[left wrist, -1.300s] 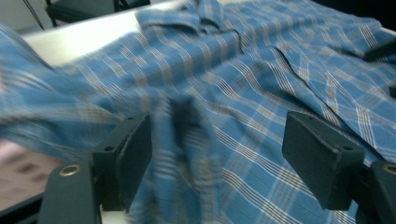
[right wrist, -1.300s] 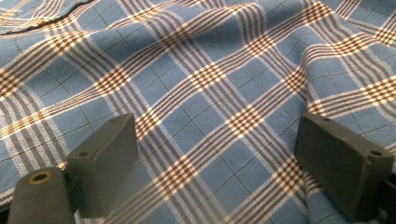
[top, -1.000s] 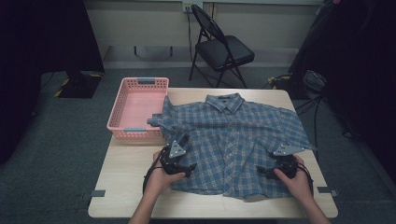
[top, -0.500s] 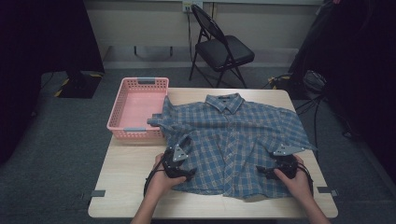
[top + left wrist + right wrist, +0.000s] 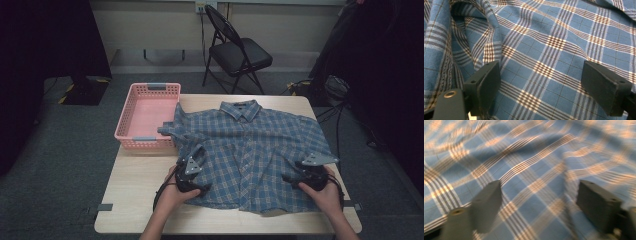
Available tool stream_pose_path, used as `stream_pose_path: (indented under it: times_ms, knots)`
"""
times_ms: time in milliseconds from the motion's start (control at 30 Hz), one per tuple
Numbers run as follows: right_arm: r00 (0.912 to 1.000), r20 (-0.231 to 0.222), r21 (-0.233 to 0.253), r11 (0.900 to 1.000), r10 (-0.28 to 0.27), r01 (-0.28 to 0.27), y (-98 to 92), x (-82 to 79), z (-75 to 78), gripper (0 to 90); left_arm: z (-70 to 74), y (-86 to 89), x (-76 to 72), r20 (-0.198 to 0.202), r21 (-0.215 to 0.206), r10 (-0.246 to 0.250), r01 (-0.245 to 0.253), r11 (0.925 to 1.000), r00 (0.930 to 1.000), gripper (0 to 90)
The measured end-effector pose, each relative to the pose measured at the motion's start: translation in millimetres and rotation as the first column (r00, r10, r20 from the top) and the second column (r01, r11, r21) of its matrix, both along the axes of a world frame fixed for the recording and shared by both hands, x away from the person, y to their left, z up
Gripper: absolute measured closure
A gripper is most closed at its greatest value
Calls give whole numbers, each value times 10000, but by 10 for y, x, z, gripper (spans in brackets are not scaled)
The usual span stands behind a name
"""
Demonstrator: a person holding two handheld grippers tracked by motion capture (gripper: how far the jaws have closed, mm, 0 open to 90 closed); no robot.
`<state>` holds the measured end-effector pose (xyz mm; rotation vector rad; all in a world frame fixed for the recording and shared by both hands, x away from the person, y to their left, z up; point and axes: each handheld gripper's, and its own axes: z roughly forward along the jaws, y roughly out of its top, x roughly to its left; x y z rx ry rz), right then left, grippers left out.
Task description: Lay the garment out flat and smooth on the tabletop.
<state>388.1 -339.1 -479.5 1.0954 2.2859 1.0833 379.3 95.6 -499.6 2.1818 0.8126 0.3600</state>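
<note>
shirt (image 5: 250, 145): plaid, flat on table (image 5: 135, 200), one sleeve over basket rim
basket (image 5: 148, 116): pink, left of shirt, nothing else inside
L gripper (image 5: 541, 82): jaws wide, over shirt's left edge
R gripper (image 5: 539, 202): jaws wide, over right edge

Motion-blurred plaid shirt (image 5: 531, 170), right gripper view

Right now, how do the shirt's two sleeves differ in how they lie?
The left sleeve is bunched, and its end hangs over the rim of the pink basket. The right sleeve lies flatter, spread on the table and reaching its right edge. Both belong to the blue plaid shirt, and an open gripper rests near the hem below each: left gripper, right gripper.
</note>
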Motion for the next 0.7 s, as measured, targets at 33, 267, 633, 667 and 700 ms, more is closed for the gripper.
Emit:
stream_pose_path:
  times_ms: [33, 267, 633, 667, 700]
  knots:
    - [9998, 10, 202, 9996, -184, 184, -65, -17, 51, 281, 0, 0, 0, 0, 2, -1, 1, 10000, 10000, 157]
    - [9946, -124, 36, 9946, -1034, 1035, -360, -187, 84, 494, 0, -3, -9, 9, 14, 66, -66, 10000, 10000, 158]
    - [9932, -139, -42, 9933, -1153, 1153, -300, -455, 73, 434, -1, -3, -13, 11, -1, 88, -88, 10000, 10000, 157]
    - [9955, -244, -93, 9957, -920, 918, -277, -482, 77, 456, -1, -3, -13, 11, -1, 88, -88, 10000, 10000, 158]
    - [9972, -339, -49, 9978, -667, 665, -252, -504, 71, 458, -1, -4, -18, 15, 7, 123, -123, 9999, 9999, 157]
